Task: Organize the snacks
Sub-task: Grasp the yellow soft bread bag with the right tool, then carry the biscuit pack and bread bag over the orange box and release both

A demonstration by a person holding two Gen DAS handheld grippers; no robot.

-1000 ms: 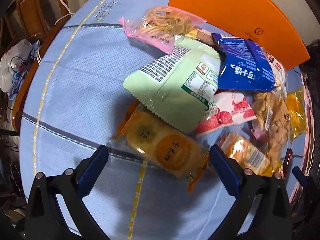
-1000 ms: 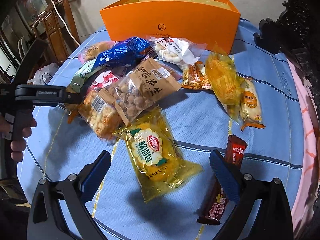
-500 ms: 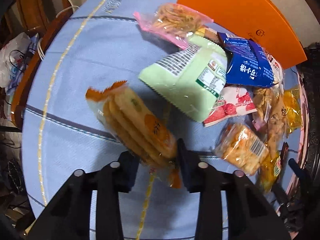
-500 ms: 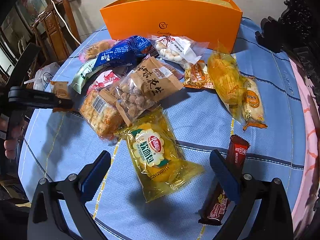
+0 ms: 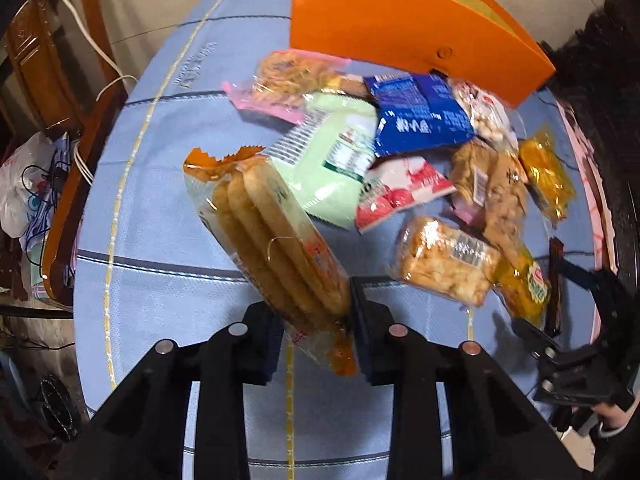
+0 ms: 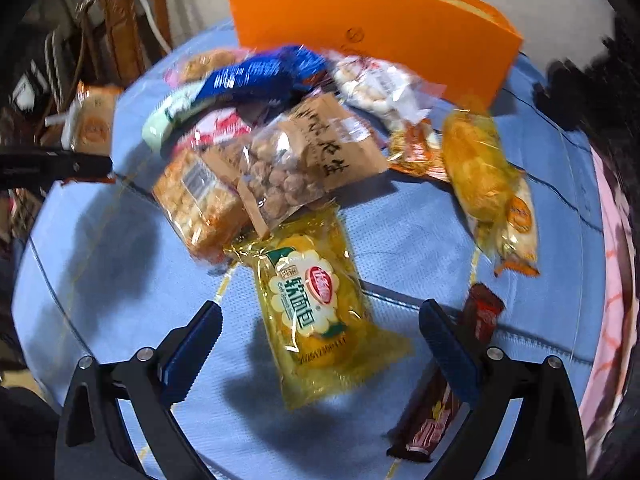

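Crinkly plastic wraps the cracker packet (image 5: 276, 236); our left gripper (image 5: 316, 344) pinches its sealed end, sparing brittle, light crackers. Our right gripper (image 6: 320, 344) hangs spread.

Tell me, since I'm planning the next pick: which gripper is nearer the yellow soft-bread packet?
Right. The right gripper hangs open directly over the yellow soft-bread packet; the left gripper is off across the pile, holding the cracker pack.
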